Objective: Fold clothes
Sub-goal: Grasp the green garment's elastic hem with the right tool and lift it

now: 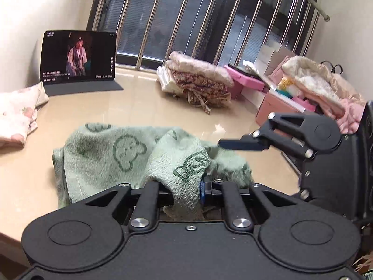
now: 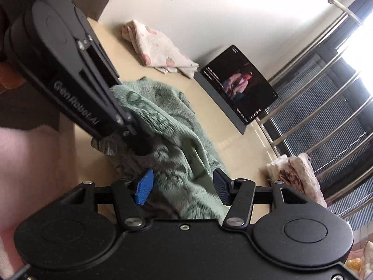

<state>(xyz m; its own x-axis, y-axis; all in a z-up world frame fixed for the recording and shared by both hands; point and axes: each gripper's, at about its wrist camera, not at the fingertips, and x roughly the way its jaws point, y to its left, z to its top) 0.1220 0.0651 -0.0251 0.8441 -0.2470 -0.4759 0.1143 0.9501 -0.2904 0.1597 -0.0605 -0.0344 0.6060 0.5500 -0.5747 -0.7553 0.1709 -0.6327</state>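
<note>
**Green towel pinched at one corner**

Left gripper (image 1: 186,194) clamped on a fold of the green towel (image 1: 105,154) (bear print), which lies bunched on the beige table (image 1: 139,102). Right gripper (image 2: 184,186) spread apart, towel between its fingers, untouched by either. Beyond: folded pink-spotted cloth (image 1: 16,114), tablet (image 1: 79,54) playing video, stacked blankets (image 1: 198,79) by the barred window (image 1: 209,11).

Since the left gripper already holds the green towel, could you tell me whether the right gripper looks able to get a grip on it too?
Probably yes. The right gripper is open with the green towel lying between its blue pads, and the left gripper pinches a different fold, so nothing seems to block it.
</note>
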